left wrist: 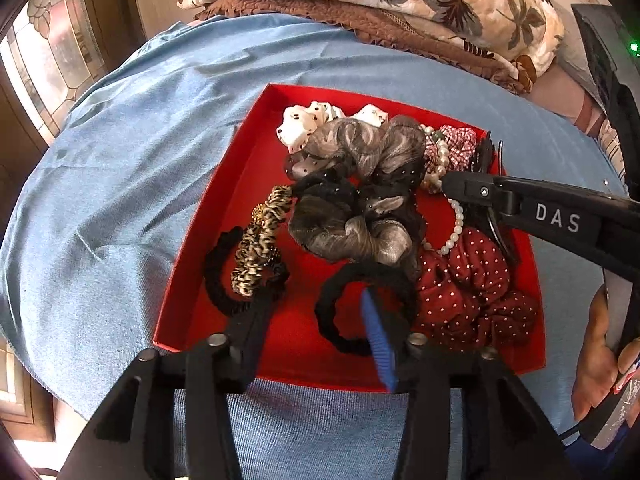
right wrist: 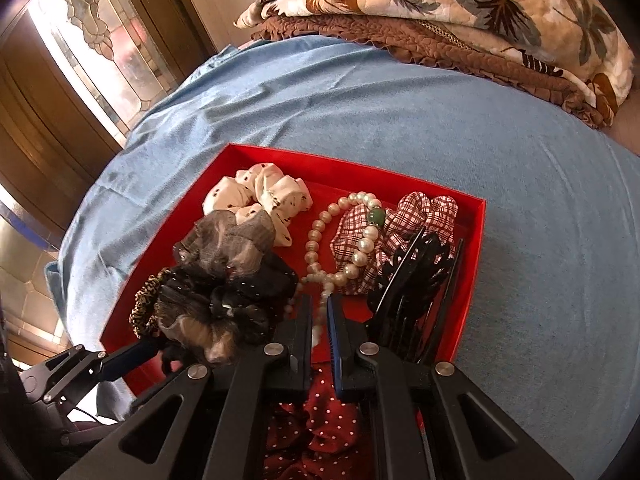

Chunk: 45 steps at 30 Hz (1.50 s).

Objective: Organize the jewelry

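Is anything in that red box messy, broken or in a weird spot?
Nothing looks broken or spilled. The red box is simply a jumble: the pearl bracelet is draped half over the checked scrunchie, and the grey scrunchie is piled on others. The right gripper is closing around the pearls.

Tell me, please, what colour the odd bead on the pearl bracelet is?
Green: one green bead among the white pearl bracelet, clearest in the right wrist view.

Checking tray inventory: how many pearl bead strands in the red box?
2. One with a green bead lies on the red-checked scrunchie at the back right; a thinner one sits between the right gripper fingers. More may hide under scrunchies.
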Available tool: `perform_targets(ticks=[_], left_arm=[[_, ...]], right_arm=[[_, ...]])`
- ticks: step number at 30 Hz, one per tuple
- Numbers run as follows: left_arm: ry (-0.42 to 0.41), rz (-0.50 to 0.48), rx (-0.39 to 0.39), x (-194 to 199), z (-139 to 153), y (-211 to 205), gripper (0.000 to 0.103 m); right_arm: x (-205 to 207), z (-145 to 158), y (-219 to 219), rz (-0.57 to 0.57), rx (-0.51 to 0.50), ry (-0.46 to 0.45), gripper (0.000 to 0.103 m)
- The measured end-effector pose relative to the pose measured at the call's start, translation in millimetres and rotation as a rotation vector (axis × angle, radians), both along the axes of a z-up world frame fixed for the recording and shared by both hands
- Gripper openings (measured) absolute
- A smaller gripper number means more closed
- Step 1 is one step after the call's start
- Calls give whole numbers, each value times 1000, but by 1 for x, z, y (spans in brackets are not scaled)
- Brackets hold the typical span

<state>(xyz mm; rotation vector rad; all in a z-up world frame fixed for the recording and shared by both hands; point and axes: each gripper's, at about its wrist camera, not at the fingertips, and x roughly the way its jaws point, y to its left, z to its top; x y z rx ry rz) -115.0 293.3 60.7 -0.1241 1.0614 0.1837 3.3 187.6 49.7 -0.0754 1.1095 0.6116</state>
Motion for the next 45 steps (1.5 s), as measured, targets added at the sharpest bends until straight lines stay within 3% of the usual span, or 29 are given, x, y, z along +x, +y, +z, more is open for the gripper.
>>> perform_targets(ticks=[10, 16, 23, 28, 33, 37, 41, 45], left_arm=[[-28, -18, 23, -5, 5, -7, 51], [-67, -19, 38, -9, 10, -14, 51], [-229, 38, 69, -24, 29, -24, 52], [-386, 89, 168, -47, 48, -46, 75], [-590, 185, 289, -80, 84, -67, 101], [-731, 273, 267, -112, 119, -71, 103], [-703, 342, 240, -127, 141, -71, 103], [-718, 363, 312, -148, 155, -86, 103]], right_arm=[[-11, 33, -18, -24, 76, -56, 42], [-25, 47, -43, -54, 90, -100, 47], [-52, 54, -81, -101, 64, -167, 54], [-70, 56, -105, -125, 51, -192, 56], [-90, 59, -128, -150, 57, -214, 59], [-103, 63, -143, -169, 66, -227, 59], [-121, 71, -158, -193, 71, -270, 62], [-139, 74, -168, -203, 74, -313, 64]])
